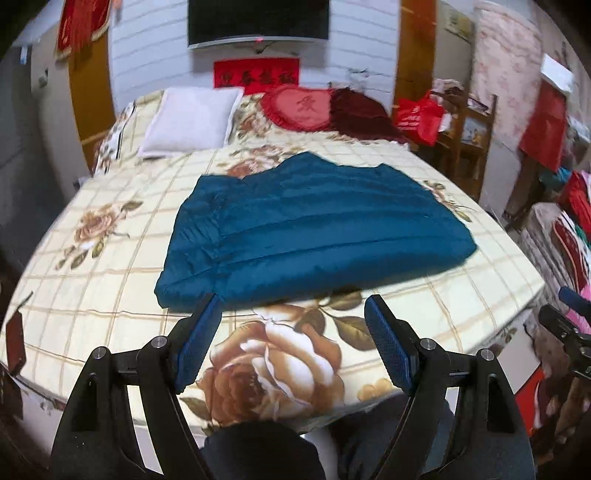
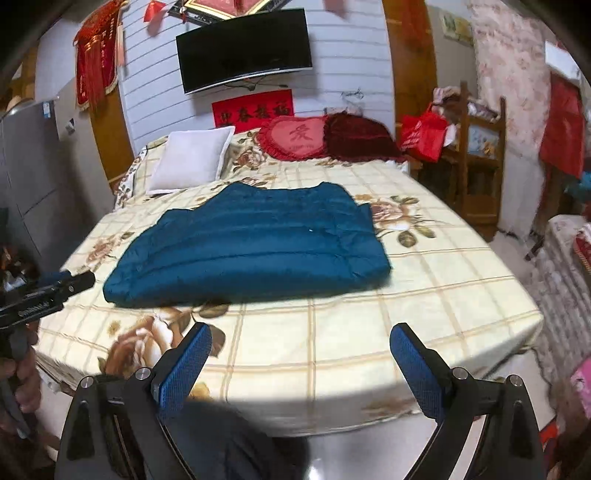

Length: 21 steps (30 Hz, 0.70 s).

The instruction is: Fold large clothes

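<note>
right gripper [image 2: 301,347] – jaws apart, empty; blue jacket [image 2: 247,247] – folded on bed [image 2: 406,295]

Bed [image 1: 110,302] w/ floral sheet: blue jacket [image 1: 314,229], white pillow [image 1: 192,122], 2 red cushions [image 1: 303,110].

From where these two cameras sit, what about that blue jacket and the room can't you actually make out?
- Blue jacket: sleeves and front hidden in both views, folded under.
- Red banner: characters blurred, unreadable.
- Television: top cut off in left view.
- Right gripper: only its tip shows in left view.
- Wooden shelf: contents too small.
</note>
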### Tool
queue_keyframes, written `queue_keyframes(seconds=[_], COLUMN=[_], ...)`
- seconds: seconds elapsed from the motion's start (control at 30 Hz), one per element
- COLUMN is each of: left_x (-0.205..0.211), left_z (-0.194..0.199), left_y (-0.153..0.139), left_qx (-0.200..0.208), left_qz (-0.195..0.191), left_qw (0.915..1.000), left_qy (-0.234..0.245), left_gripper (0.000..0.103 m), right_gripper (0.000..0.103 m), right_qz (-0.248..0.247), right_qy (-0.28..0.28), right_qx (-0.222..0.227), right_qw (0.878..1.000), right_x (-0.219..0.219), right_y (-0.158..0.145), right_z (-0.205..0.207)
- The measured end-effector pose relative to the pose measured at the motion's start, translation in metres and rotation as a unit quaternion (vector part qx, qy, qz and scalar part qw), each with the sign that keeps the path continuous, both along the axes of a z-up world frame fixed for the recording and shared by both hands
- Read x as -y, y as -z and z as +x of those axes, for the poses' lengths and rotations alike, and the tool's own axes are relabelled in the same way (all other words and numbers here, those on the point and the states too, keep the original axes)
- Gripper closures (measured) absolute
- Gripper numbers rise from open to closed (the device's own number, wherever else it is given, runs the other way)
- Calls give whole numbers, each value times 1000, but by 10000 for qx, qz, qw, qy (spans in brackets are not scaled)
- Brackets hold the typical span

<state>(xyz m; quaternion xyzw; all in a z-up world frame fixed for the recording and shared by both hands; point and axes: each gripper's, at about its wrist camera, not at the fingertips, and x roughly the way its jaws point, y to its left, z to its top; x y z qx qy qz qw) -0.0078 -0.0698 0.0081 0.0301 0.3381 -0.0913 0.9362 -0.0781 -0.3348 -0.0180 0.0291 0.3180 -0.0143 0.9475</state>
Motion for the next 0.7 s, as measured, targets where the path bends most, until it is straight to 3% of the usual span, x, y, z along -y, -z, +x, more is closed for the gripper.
queue_keyframes(seconds=[0.27,0.4,0.5,0.7], left_x=[16,15,12,6], left_z=[-47,-57,-62,-73], left_y=[-13,-20,-27,-38], left_qx=[568,898,993,831], left_qz=[736,848,627,-315], left_qw=[9956,9923,9930,9954], left_qy=[-122,-126,-124,360], left_gripper=[23,23,23,23], right_gripper=[7,7,7,7], right_qz=[-170,-160,-190,-203], right_qy=[10,5,45,38], right_qx=[242,331,365,368], right_qw=[9996,9993,9991,9991], right_x=[-9,-9,-11,-13], right_y=[-15,-22,-24,-23], right_z=[-33,-40,-42,-43])
